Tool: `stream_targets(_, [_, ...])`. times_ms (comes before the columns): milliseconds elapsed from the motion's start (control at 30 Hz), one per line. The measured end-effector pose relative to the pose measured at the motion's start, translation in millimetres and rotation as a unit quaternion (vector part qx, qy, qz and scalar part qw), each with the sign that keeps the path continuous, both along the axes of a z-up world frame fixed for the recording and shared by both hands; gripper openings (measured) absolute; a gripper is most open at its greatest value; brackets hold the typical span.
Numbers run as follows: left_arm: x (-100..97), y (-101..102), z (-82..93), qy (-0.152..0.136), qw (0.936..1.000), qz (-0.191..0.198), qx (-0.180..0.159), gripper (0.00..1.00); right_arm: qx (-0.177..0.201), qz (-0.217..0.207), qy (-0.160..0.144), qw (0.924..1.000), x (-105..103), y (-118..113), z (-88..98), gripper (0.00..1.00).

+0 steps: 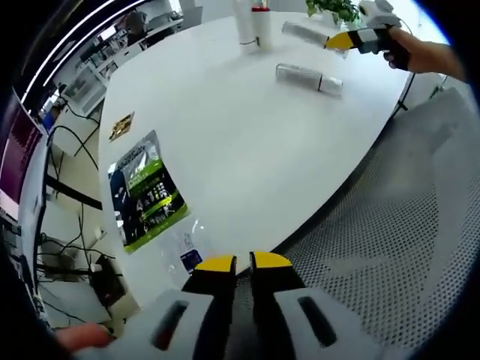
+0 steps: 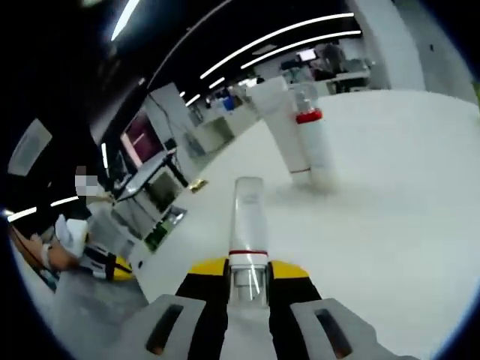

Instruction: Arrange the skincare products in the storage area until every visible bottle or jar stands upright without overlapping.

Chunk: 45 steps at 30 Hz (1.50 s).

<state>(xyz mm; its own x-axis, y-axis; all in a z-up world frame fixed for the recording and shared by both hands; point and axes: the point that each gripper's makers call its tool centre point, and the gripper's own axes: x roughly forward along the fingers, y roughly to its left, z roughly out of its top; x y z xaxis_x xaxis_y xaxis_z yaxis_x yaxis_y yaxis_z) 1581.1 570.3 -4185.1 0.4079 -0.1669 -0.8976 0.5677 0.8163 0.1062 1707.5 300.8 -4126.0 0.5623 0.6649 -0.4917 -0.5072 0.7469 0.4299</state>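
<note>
1. Left gripper point(image 1: 241, 264), yellow-tipped jaws nearly together with nothing between them, poised over the near edge of the white round-edged worktop point(image 1: 247, 142), beside a grey perforated mesh chair point(image 1: 375, 247)
2. Right gripper point(image 2: 247, 271), jaws clamped on the neck end of a clear cylindrical bottle with a thin red band point(image 2: 247, 217), lying along the jaws and pointing toward the far side of the worktop point(image 2: 390, 217)
3. In the left gripper view, same gripper point(image 1: 346, 40) near the far edge, held by a hand point(image 1: 416, 52), its tips at one end of the clear bottle point(image 1: 304, 32) lying flat
4. Second clear, silvery bottle point(image 1: 307, 78) lying on its side, well in from the far edge, apart from the first
5. Tall white tube point(image 1: 246, 22) and clear bottle with a red collar point(image 1: 262, 24) upright, side by side at the far edge; again in the right gripper view, white tube point(image 2: 283, 127) just beside red-collared bottle point(image 2: 311, 139)
6. Green and dark printed flat packet point(image 1: 146, 191) lying near the left edge, small brownish flat item point(image 1: 121, 126) beyond it
7. Green potted plant point(image 1: 335, 9) at the far edge
</note>
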Motion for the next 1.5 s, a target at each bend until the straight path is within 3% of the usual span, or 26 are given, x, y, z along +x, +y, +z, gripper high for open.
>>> stream_targets(233, [11.3, -18, 17.9, -0.032, 0.9991, -0.029, 0.000, 0.14, 0.002, 0.088, -0.023, 0.9959, -19, 45, 22.3, 0.14])
stream_targets(367, [24.7, -39, 31.1, -0.064, 0.9970, -0.035, -0.025, 0.19, -0.006, 0.134, -0.026, 0.9907, -31, 61, 22.7, 0.14])
stream_targets(433, [32.4, -63, 41.7, -0.087, 0.9937, -0.028, -0.065, 0.21, -0.012, 0.155, -0.029, 0.9875, -36, 67, 21.6, 0.14])
stream_targets(633, [25.8, -82, 38.2, -0.104, 0.9912, -0.055, -0.061, 0.24, -0.018, 0.190, -0.032, 0.9810, -39, 75, 21.9, 0.14])
stream_targets(733, [25.5, -76, 35.9, -0.111, 0.9904, -0.075, -0.033, 0.25, -0.025, 0.208, -0.034, 0.9773, -41, 75, 19.9, 0.14])
stream_targets(933, [33.0, -74, 42.5, -0.133, 0.9886, -0.064, -0.033, 0.29, -0.039, 0.227, -0.036, 0.9723, -47, 75, 15.6, 0.14])
stream_targets(1233, [30.4, -77, 39.9, -0.135, 0.9869, -0.086, -0.020, 0.29, -0.072, 0.275, -0.043, 0.9579, -62, 84, 6.8, 0.14])
stream_targets(1500, [29.8, -74, 38.3, -0.130, 0.9877, -0.086, -0.013, 0.27, -0.072, 0.283, -0.040, 0.9556, -63, 88, 4.6, 0.14])
